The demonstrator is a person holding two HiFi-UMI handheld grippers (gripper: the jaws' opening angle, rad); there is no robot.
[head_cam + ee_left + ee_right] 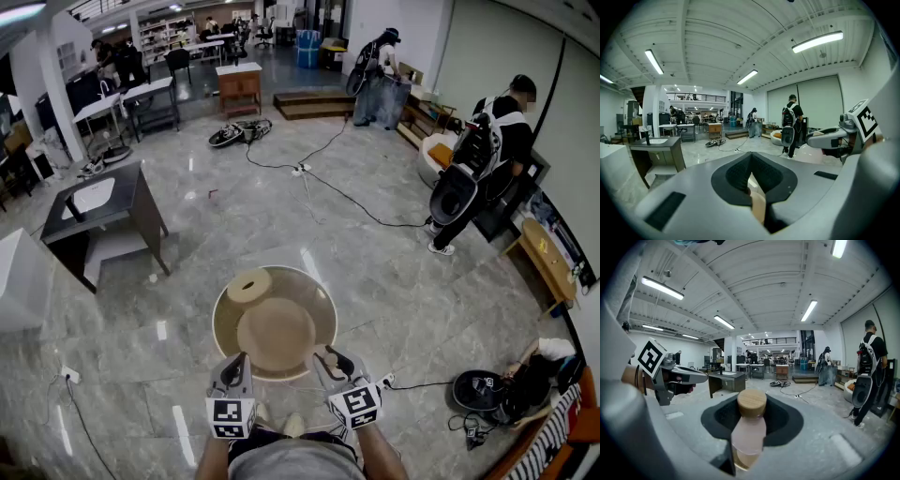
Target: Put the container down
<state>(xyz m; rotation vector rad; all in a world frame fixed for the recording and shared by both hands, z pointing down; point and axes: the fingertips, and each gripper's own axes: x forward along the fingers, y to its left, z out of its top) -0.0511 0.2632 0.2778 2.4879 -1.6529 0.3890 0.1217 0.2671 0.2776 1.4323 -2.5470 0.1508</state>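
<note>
Round container [281, 269] in my head view, tan disc [276, 333] and wooden cap [249, 285] inside, only right gripper view shows the cap's pale bottle [749, 432], left gripper [239, 358] and right gripper [328, 354] clamp the rim.

Between left gripper [238, 360] and right gripper [329, 355], at near rim: container [323, 302], disc [249, 285] lying inside at far left. Behind-left: desk [98, 202]. Right: person [480, 159].

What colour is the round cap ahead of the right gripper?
Cap: light wood tan; right gripper view.
</note>
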